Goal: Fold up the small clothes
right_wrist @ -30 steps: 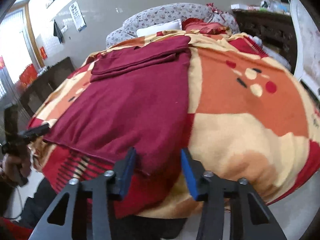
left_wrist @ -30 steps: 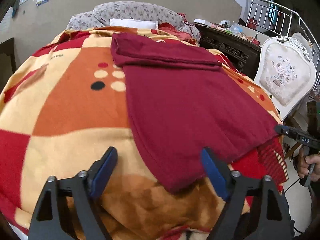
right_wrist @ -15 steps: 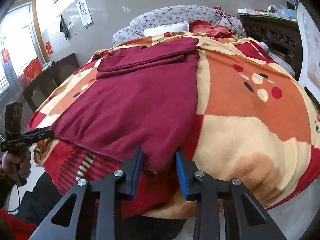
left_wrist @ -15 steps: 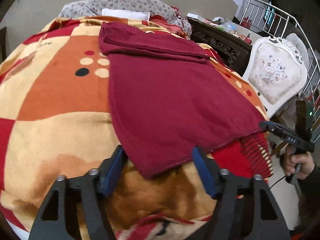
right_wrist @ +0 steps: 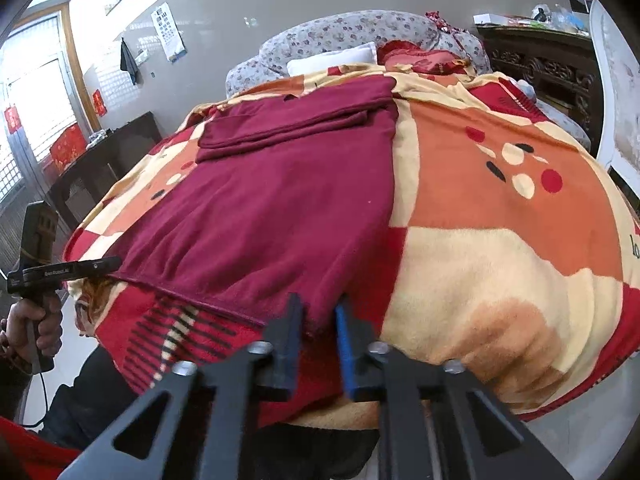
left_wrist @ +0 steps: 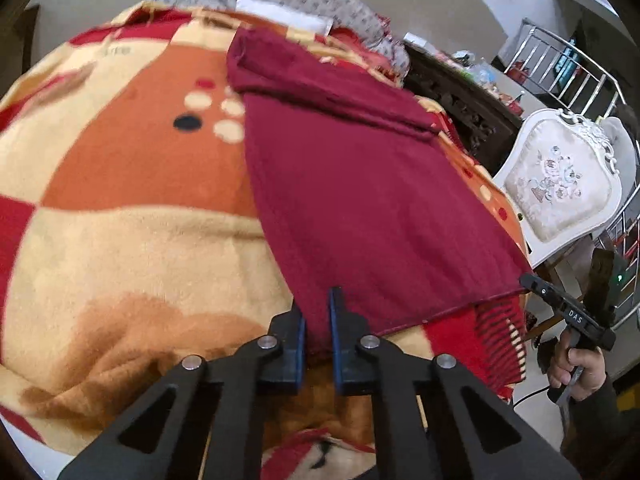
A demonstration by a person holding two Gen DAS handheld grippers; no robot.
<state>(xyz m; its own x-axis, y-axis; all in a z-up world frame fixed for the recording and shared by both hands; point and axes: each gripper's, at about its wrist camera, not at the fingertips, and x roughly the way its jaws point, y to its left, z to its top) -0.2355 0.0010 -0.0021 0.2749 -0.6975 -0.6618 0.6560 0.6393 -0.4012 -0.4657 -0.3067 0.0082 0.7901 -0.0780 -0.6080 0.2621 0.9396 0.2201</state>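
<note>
1. A maroon sweater (left_wrist: pixel 372 208) lies spread flat on a bed covered by an orange, cream and red patterned blanket (left_wrist: pixel 132 184), its hem toward the near edge of the bed and its top toward the pillows.
2. The upper part of the sweater is folded over on itself — a doubled band of maroon cloth runs across the far end, seen in both views (right_wrist: pixel 296 128).
3. The left tongs (left_wrist: pixel 317 320) are closed on the near left corner of the sweater's hem; maroon cloth fills the narrow gap between the blue pads (left_wrist: pixel 333 320).
4. The right tongs (right_wrist: pixel 319 326) are clamped on the near right corner of the hem in the same way, with cloth pinched between the two blue pads.
5. In the left wrist view the right tongs show from the side at the far right edge of the hem, with the person's right hand (left_wrist: pixel 576 368) gripping the handle below.
6. In the right wrist view the left hand (right_wrist: pixel 34 328) holds its handle at the left corner of the bed.
7. A grey floral pillow (right_wrist: pixel 360 36) and a white pillow (right_wrist: pixel 332 58) lie at the head of the bed — a dark carved cabinet (right_wrist: pixel 540 64) stands beside it, and a white upholstered chair (left_wrist: pixel 560 188) stands near the foot.
</note>
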